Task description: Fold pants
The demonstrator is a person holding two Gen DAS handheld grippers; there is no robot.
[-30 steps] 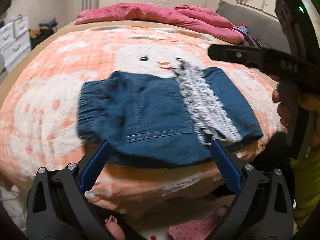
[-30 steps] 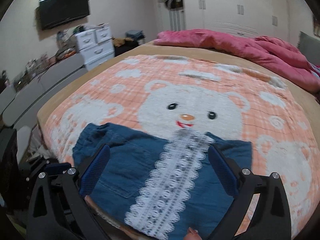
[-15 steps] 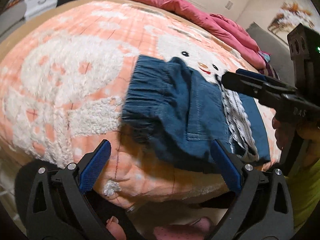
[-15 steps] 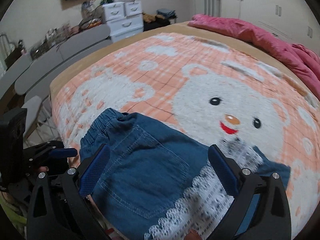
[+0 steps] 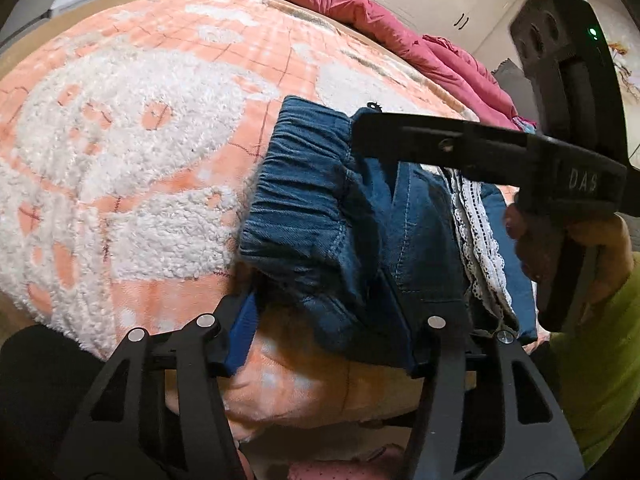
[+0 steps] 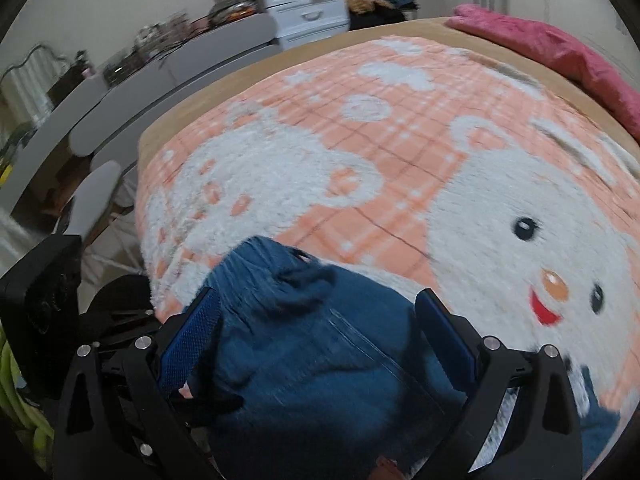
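Small blue denim pants (image 5: 320,216) with a white lace strip (image 5: 476,224) lie folded at the near edge of the bed. The elastic waistband (image 5: 304,184) faces left. My left gripper (image 5: 324,332) is open, its blue pads straddling the near waistband corner at the bed edge. My right gripper (image 6: 316,340) is open too, low over the waistband end of the pants (image 6: 320,360), pads on either side of the cloth. Its black body (image 5: 480,152) reaches across the pants in the left wrist view.
The bed has an orange-and-white fleece blanket (image 6: 360,160) with a bear face (image 6: 552,288). A pink quilt (image 5: 380,16) is bunched at the far side. White drawers (image 6: 304,4) and a grey bench (image 6: 140,92) stand beyond the bed's left side.
Both grippers have moved left and down toward the waistband end of the pants. The left gripper's pads now sit closer together around the near corner; the right gripper now hovers close over the denim.
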